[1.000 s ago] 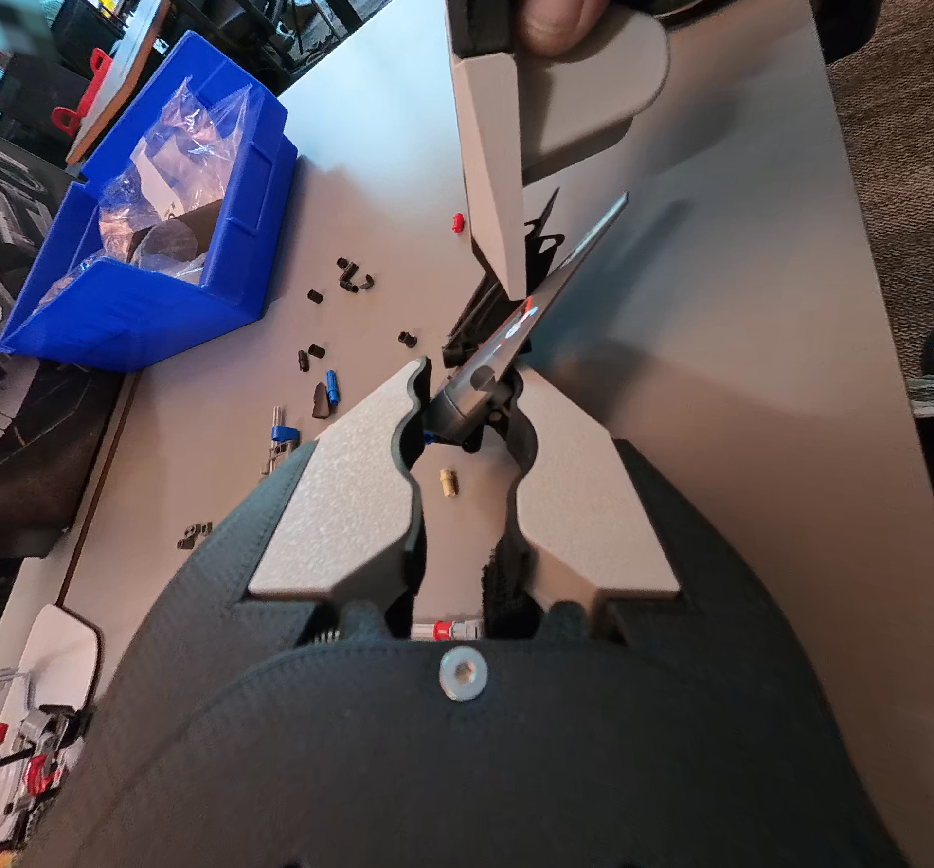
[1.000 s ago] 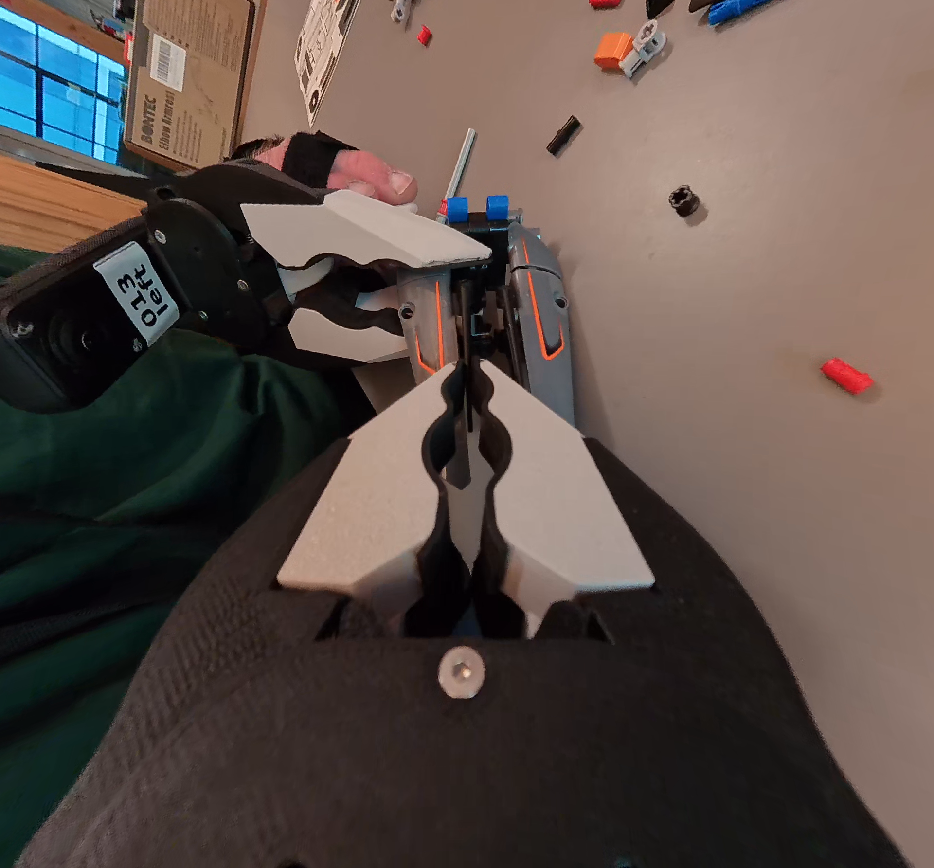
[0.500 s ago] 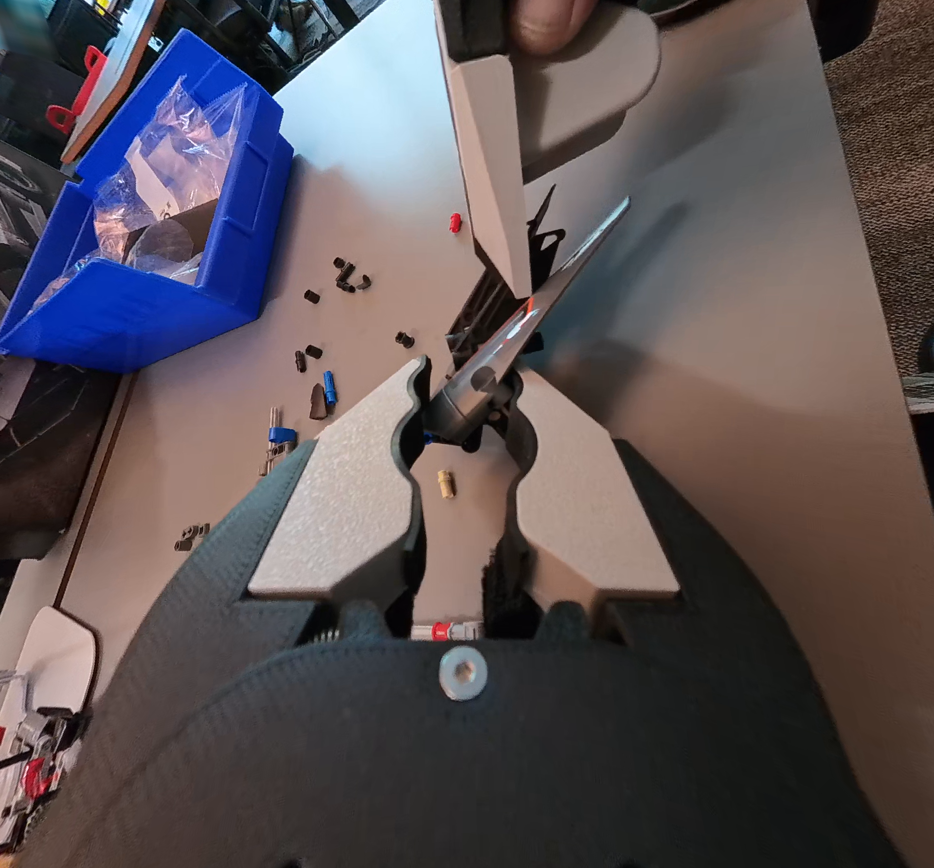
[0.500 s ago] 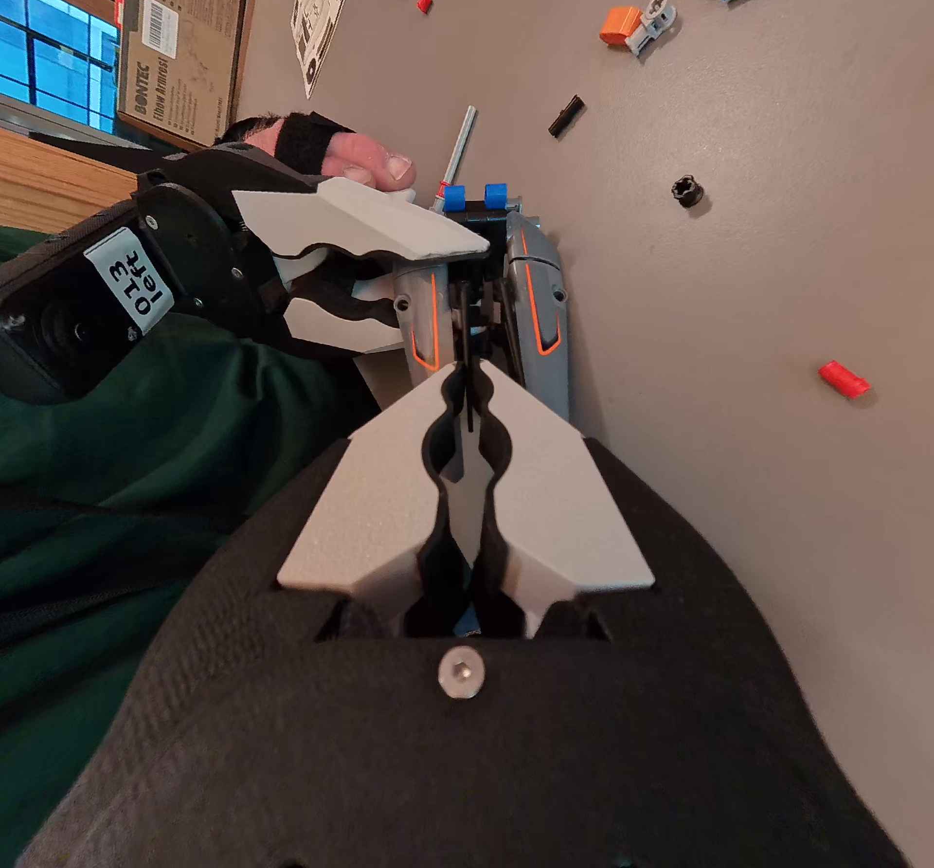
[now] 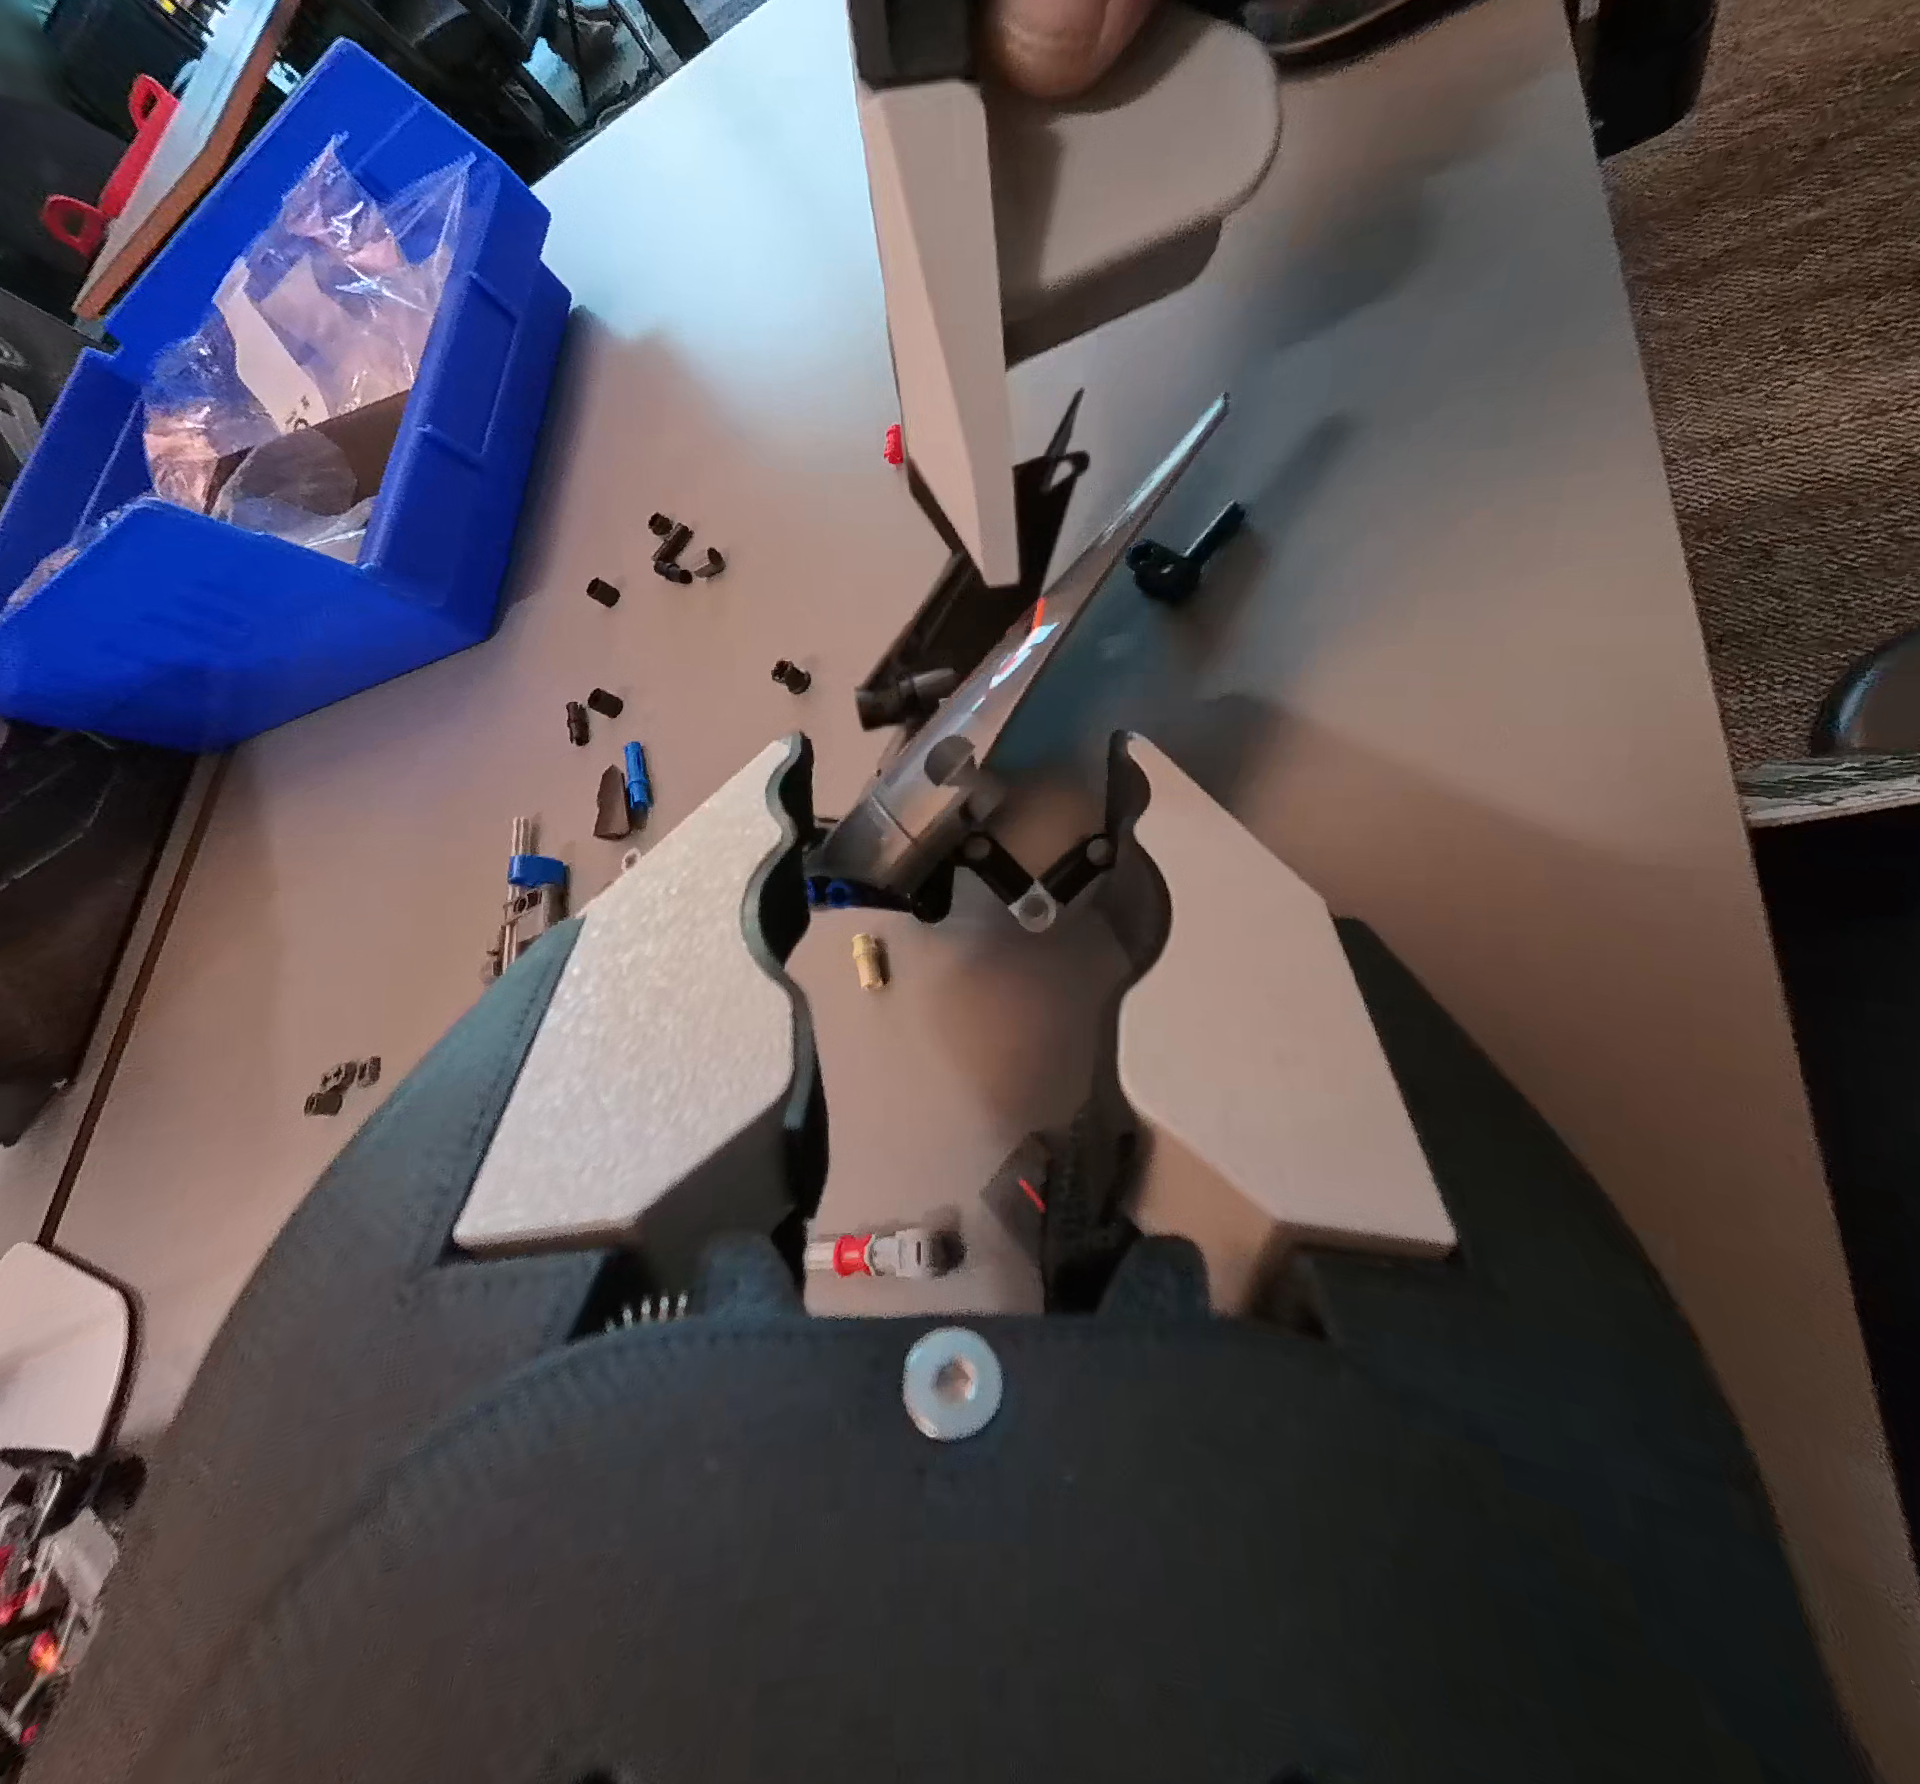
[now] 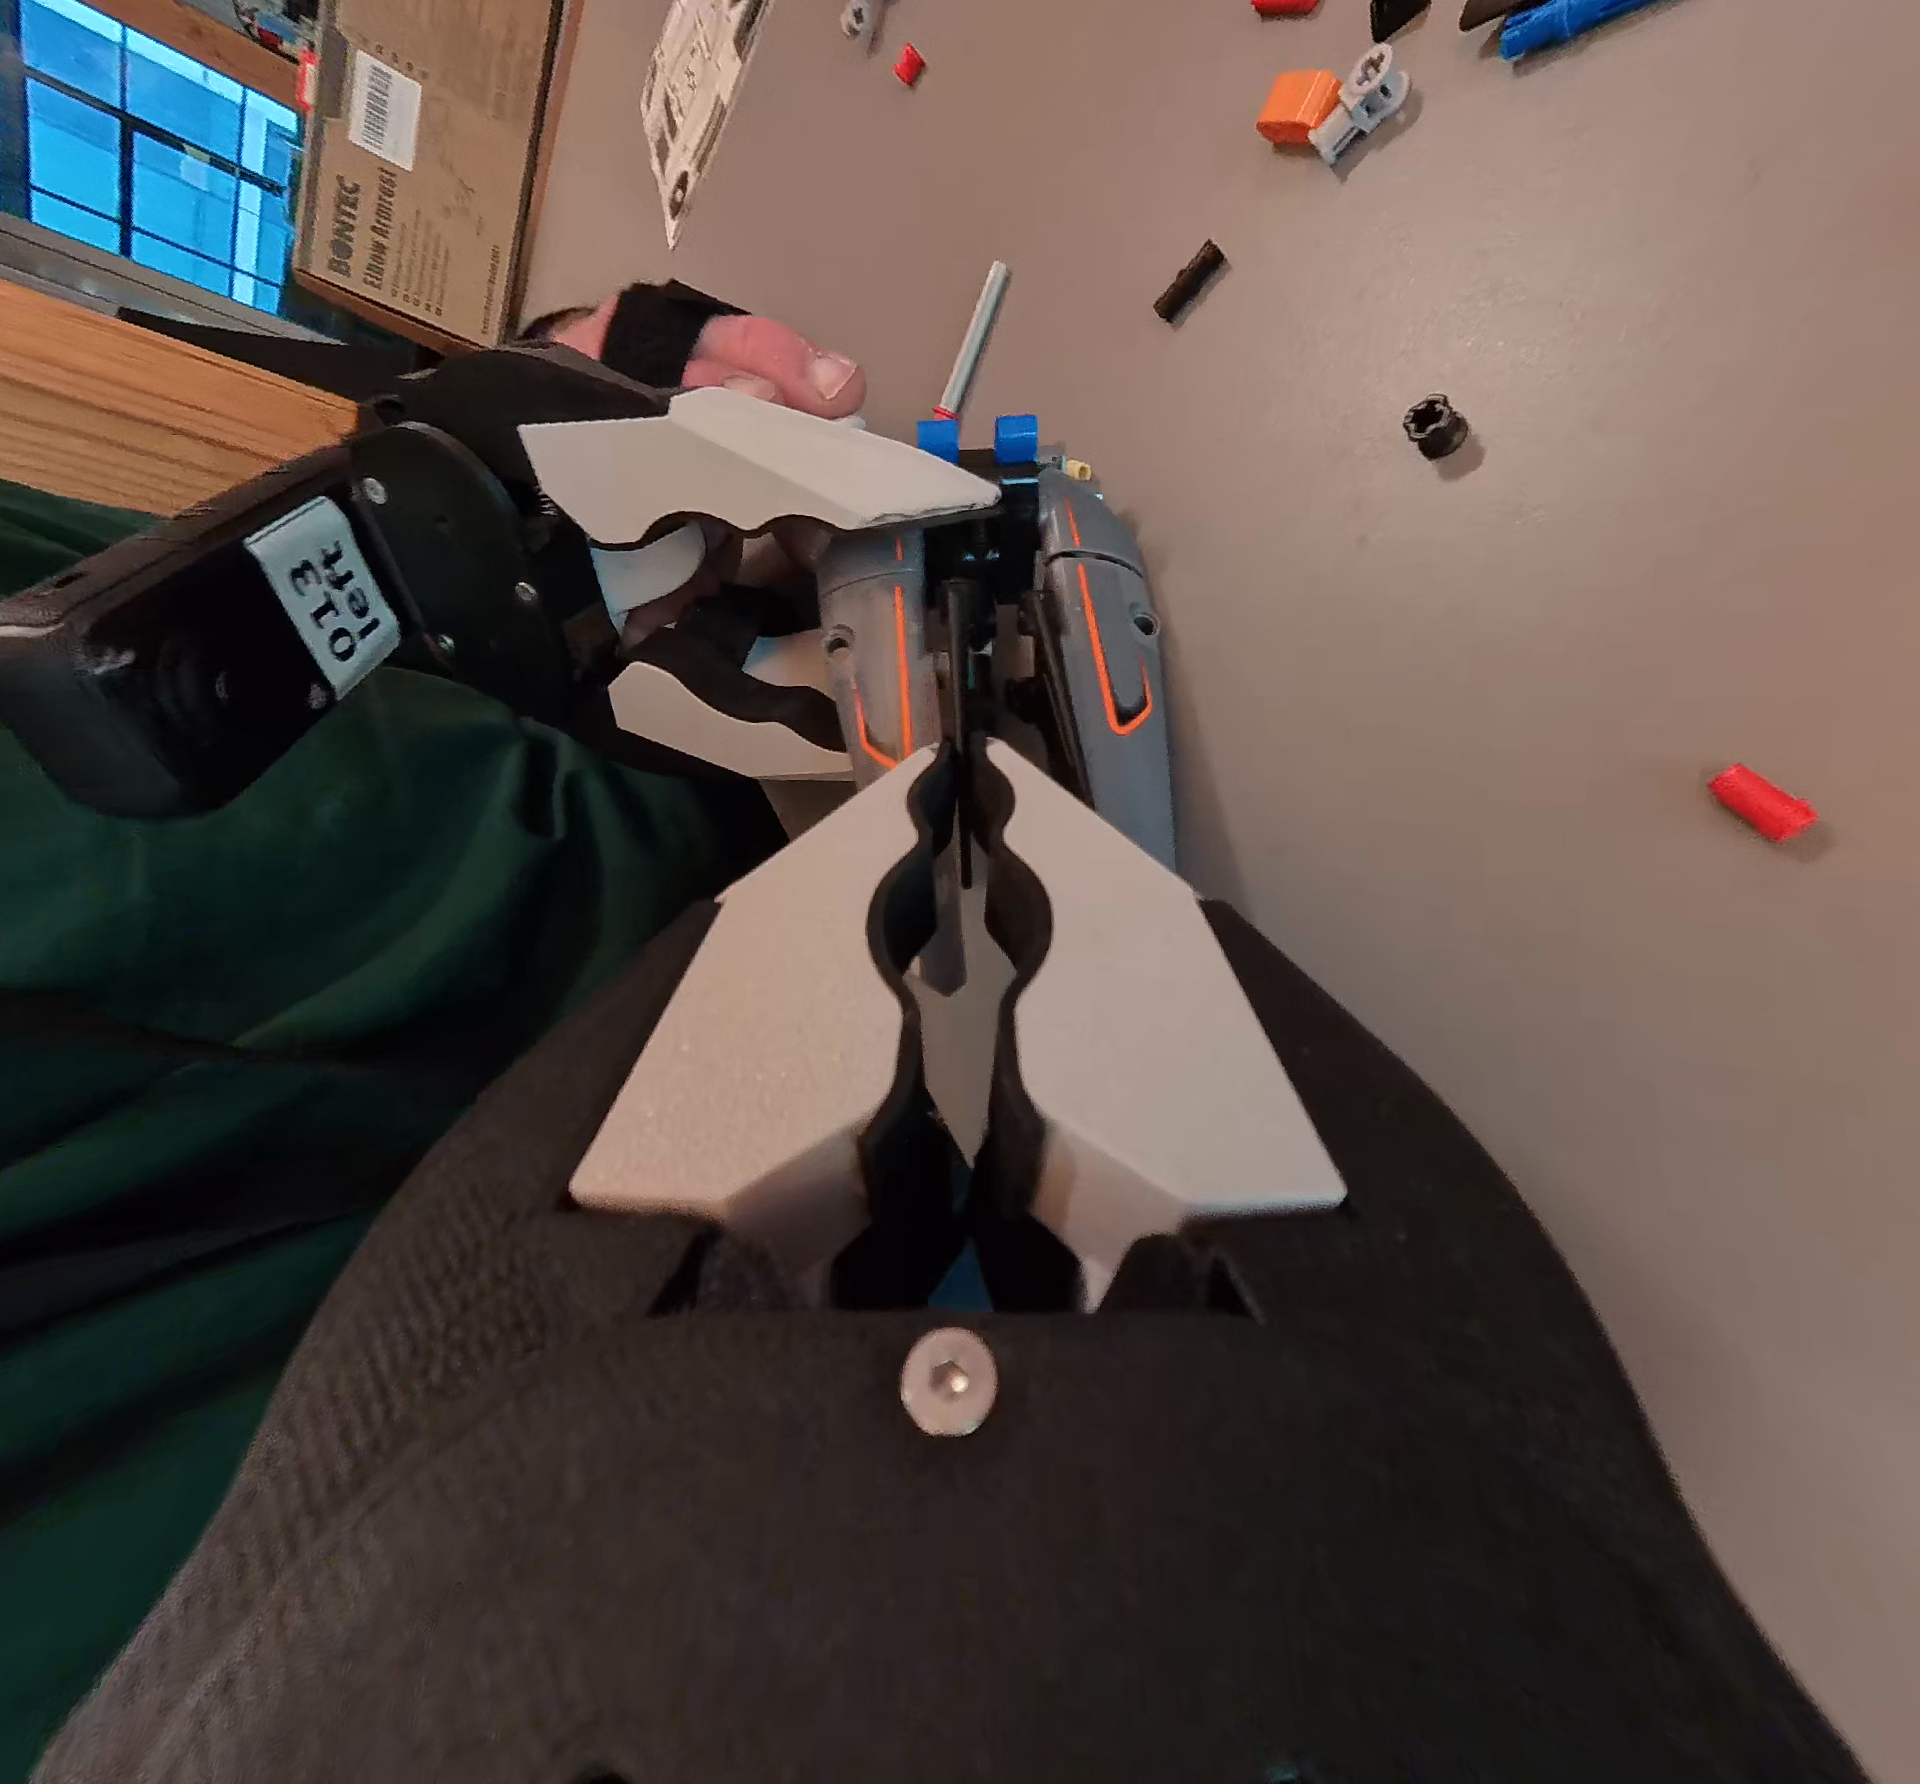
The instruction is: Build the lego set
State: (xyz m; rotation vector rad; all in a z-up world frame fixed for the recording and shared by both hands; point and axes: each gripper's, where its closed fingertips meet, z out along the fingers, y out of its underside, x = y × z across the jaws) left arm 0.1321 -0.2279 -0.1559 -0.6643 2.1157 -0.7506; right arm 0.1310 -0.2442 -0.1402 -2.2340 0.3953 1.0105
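The blue bin point(image 5: 260, 529) at the table's far left holds crumpled clear plastic bags point(image 5: 301, 300). The grey lego model point(image 6: 1101, 633) stands on edge mid-table point(image 5: 1403, 799), near the right edge; small loose pieces point(image 5: 665, 633) are strewn to its left. The left gripper point(image 5: 961, 768) is spread wide around the model's near end, one finger touching it. The right gripper point(image 6: 966, 768) is pinched on a thin black piece point(image 6: 961, 695) in the model's middle. The model's far end is hidden behind the gripper fingers.

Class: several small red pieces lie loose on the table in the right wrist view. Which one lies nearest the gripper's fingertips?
The red piece alone at the right, level with the right gripper; the others lie far off near the top.
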